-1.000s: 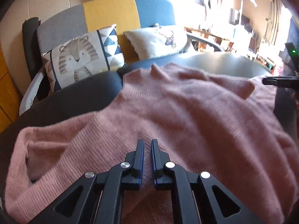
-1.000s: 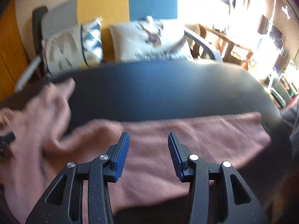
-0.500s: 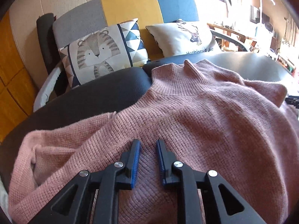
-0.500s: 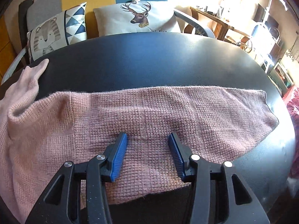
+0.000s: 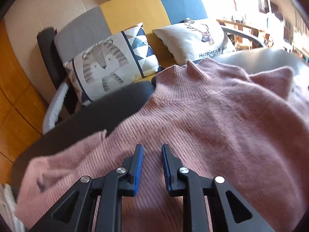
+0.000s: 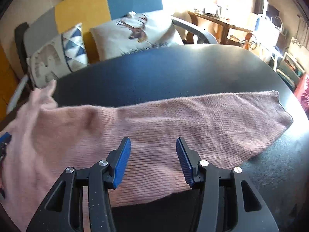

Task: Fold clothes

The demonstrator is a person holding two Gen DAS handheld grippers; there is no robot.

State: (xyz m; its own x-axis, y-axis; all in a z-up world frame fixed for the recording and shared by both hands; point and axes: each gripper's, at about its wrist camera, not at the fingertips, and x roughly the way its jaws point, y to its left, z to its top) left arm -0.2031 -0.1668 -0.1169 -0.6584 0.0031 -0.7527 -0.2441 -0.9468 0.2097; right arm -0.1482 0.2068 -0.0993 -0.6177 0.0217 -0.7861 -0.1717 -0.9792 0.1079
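Note:
A pink knit sweater [image 5: 222,119] lies spread on a round black table [image 5: 108,112]. Its collar [image 5: 173,77] points toward the sofa. My left gripper [image 5: 152,150] hovers over the sweater's body near the left sleeve [image 5: 63,166], jaws a little apart and empty. In the right wrist view the sweater's right sleeve [image 6: 202,116] stretches flat across the table [image 6: 164,73] to the right. My right gripper [image 6: 153,145] is open and empty just above the sleeve's near edge. The left gripper's blue tip shows at that view's left edge [image 6: 4,137].
A grey, yellow and blue sofa [image 5: 131,13] stands behind the table with a tiger cushion [image 5: 104,61] and a deer cushion [image 5: 195,36]. An orange wooden cabinet [image 5: 13,100] is at the left. Cluttered desks and shelves [image 6: 251,27] fill the right background.
My left gripper's jaws have opened from nearly shut to a small gap over the sweater. My right gripper stayed open and shifted slightly over the sleeve.

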